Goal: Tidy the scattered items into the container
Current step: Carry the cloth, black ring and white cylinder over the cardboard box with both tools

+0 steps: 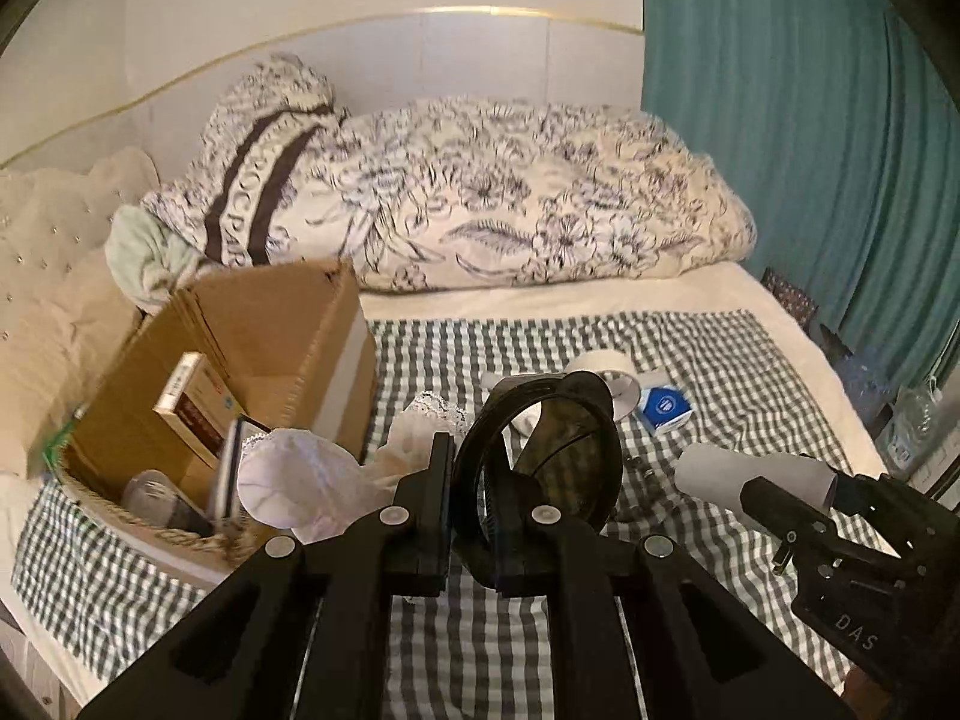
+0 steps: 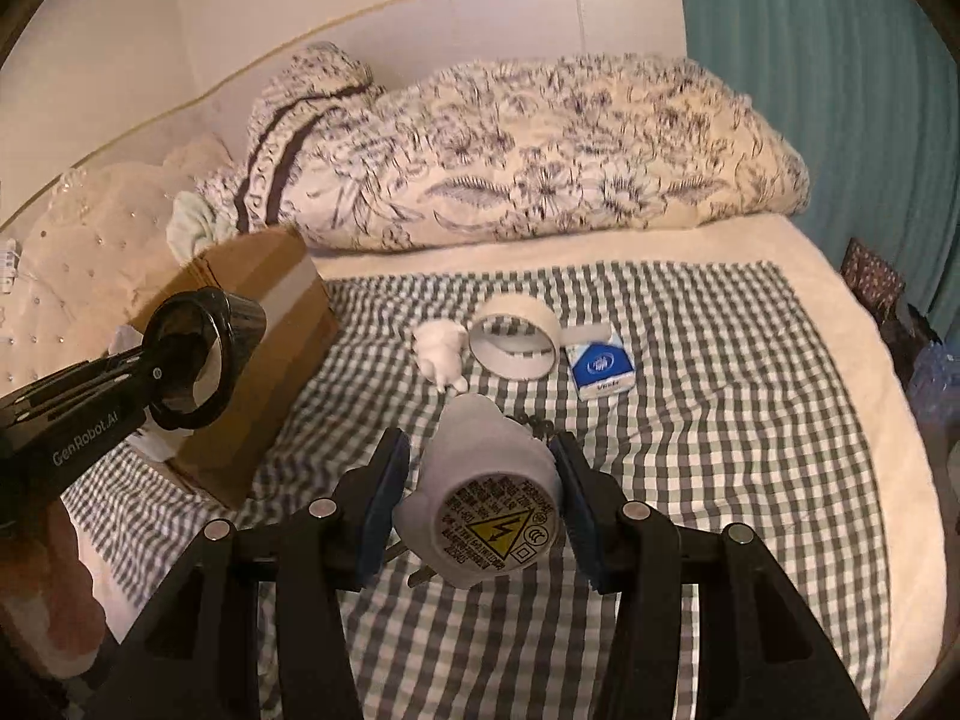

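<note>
left gripper pinches the black ring's thin rim, stiff and light. right gripper, half open, clamps the smooth white plug-in device; looks slippery.

Bed with a cream sheet, green-and-white checked cloth spread over it, rolled floral duvet along the wall, tufted cream headboard at the left, teal curtain at the right

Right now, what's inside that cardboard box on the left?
In the cardboard box a small upright packet, a crumpled white cloth and a clear bottle-like thing show. The box's bottom is covered.
</note>
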Motion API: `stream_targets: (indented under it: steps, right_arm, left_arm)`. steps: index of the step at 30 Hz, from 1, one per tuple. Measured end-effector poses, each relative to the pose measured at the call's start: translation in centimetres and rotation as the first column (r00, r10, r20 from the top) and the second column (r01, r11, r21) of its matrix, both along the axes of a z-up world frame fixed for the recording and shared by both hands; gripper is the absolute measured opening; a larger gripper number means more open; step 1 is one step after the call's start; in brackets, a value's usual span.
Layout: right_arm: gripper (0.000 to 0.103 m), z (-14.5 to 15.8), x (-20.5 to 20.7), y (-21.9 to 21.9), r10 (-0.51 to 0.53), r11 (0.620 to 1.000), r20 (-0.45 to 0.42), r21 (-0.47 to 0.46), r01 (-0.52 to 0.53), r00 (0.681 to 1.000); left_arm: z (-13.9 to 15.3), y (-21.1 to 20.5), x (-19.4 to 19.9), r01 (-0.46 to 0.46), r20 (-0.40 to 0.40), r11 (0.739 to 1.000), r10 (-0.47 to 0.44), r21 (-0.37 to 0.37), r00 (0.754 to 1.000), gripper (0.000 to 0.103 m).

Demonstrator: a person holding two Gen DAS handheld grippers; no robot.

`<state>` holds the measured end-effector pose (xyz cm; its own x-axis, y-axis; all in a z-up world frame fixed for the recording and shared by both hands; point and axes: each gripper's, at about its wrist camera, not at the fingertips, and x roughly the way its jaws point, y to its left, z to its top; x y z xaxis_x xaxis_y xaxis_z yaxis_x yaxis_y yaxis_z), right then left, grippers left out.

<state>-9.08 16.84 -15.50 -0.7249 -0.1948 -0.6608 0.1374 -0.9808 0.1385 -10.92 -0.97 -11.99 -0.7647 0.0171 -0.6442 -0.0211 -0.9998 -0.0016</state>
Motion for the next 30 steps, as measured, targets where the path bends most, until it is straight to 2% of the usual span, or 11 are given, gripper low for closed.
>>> stream_targets:
  steps: [9, 13, 17, 23, 30]
  right_arm:
    - [0.049, 5.2, 3.9, -0.4, -0.008, 1.000, -0.114, -0.004, 0.008, 0.993]
    - [0.049, 7.7, 5.9, -0.7, -0.017, 1.000, -0.178, 0.008, 0.018, 0.984]
    - [0.049, 9.7, 7.6, -1.2, -0.013, 1.000, -0.225, 0.008, 0.015, 0.974]
    - [0.049, 12.0, 9.7, -2.2, -0.011, 1.000, -0.293, 0.017, 0.017, 0.956]
    - [0.049, 13.0, 10.8, -3.8, -0.001, 1.000, -0.323, 0.028, 0.010, 0.947]
  left_arm:
    - [4.4, -0.8, 4.1, -0.002, -0.102, 1.000, 0.003, 0.006, 0.995, 0.009]
    - [6.1, -1.0, 5.8, -0.003, -0.143, 1.000, 0.001, -0.014, 0.990, 0.009]
    - [7.9, -1.7, 7.7, -0.007, -0.180, 1.000, 0.007, -0.003, 0.984, 0.009]
    - [9.4, -3.0, 9.8, -0.021, -0.214, 1.000, 0.021, 0.000, 0.977, 0.009]
    - [10.3, -4.8, 11.1, -0.033, -0.236, 0.999, 0.034, 0.008, 0.971, 0.009]
